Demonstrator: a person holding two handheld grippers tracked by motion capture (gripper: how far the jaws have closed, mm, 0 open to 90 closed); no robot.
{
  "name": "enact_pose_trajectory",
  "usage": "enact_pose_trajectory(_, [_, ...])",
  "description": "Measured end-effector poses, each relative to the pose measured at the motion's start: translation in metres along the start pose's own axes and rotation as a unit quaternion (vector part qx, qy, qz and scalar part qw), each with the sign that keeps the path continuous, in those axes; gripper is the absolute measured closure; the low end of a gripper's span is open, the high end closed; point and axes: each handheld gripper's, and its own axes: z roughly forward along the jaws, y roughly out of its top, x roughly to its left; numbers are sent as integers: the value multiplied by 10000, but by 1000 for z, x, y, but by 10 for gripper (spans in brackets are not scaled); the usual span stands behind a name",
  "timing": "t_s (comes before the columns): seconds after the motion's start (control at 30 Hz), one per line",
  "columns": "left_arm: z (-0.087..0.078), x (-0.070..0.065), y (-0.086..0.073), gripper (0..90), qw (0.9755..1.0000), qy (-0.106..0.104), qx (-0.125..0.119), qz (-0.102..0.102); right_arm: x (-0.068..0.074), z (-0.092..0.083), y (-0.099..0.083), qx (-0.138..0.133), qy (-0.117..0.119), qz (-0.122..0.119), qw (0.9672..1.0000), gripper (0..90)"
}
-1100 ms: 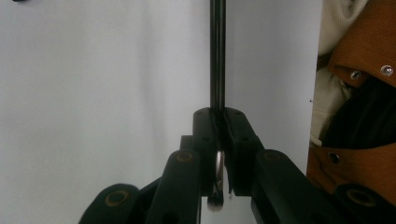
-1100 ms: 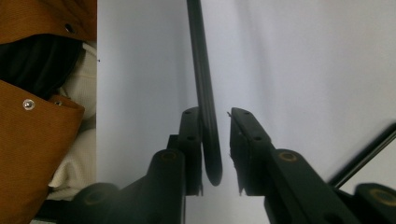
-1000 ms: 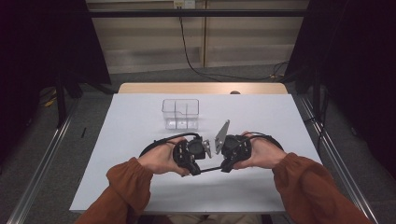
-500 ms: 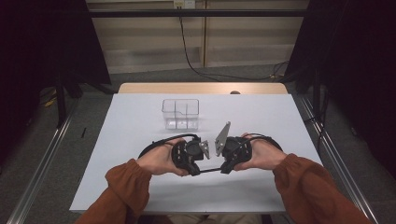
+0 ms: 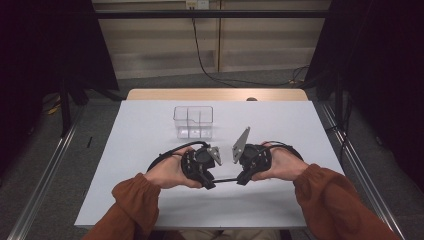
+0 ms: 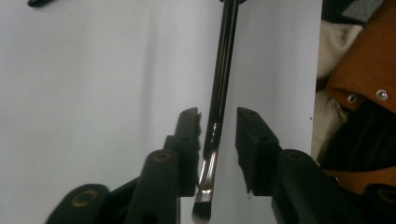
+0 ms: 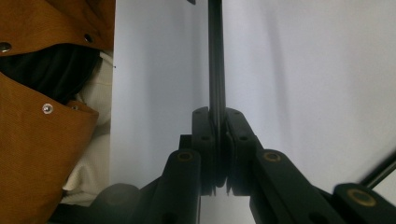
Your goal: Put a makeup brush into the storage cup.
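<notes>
From high above the person's side, we look forward and down on the whole table (image 5: 150,130), with the floor and a wall behind it; both arms come in from the bottom. From the left gripper (image 6: 217,123) we look along its two black jaws, very close to the white table top, facing the person's orange sleeve (image 6: 364,60). From the right gripper (image 7: 217,122) we also look along its jaws, just as close, with the sleeve at the left. Both close views share the thin black brush (image 6: 219,98), and the high view shows it as a small dark line between the hands.
</notes>
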Motion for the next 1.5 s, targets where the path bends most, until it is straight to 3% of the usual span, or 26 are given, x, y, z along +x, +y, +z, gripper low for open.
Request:
enact_pose_trajectory(0.1, [0,2,-4,571,9999,18,-106,-103,0,-2,-2,-54,-12,28,10000,843])
enact_pose_trajectory(0.2, [0,0,-7,348,9994,145,-214,-209,1,-3,-5,-80,-113,105,9998,843])
enact_pose_trajectory(0.33, [-1,2,-11,181,9981,370,-392,-302,3,-2,-8,-159,-120,118,9997,843])
enact_pose_trajectory(0.53, [-4,9,-18,57,9956,434,-670,-487,2,-5,-12,-177,-115,243,9995,842])
enact_pose_trajectory(0.63, [-5,10,-21,45,9933,411,-843,-676,1,-6,-14,-214,-154,282,9993,843])
enact_pose_trajectory(0.9, [-14,14,-40,41,9884,637,-1094,-838,1,-9,-28,-289,-183,418,9985,842])
enact_pose_trajectory(1.03, [-18,9,-46,41,9840,698,-1377,-889,3,-11,-35,-408,-257,542,9974,842])
enact_pose_trajectory(1.17, [-22,4,-50,38,9805,893,-1505,-896,4,-13,-38,-495,-304,559,9967,842])
enact_pose_trajectory(1.27, [-23,3,-56,37,9765,959,-1654,-998,5,-15,-43,-563,-324,651,9958,842])
enact_pose_trajectory(1.4, [-23,4,-66,35,9743,1019,-1687,-1090,6,-14,-49,-635,-353,744,9946,841])
enact_pose_trajectory(1.5, [-22,4,-74,36,9712,1029,-1800,-1178,6,-10,-52,-725,-372,760,9938,841])
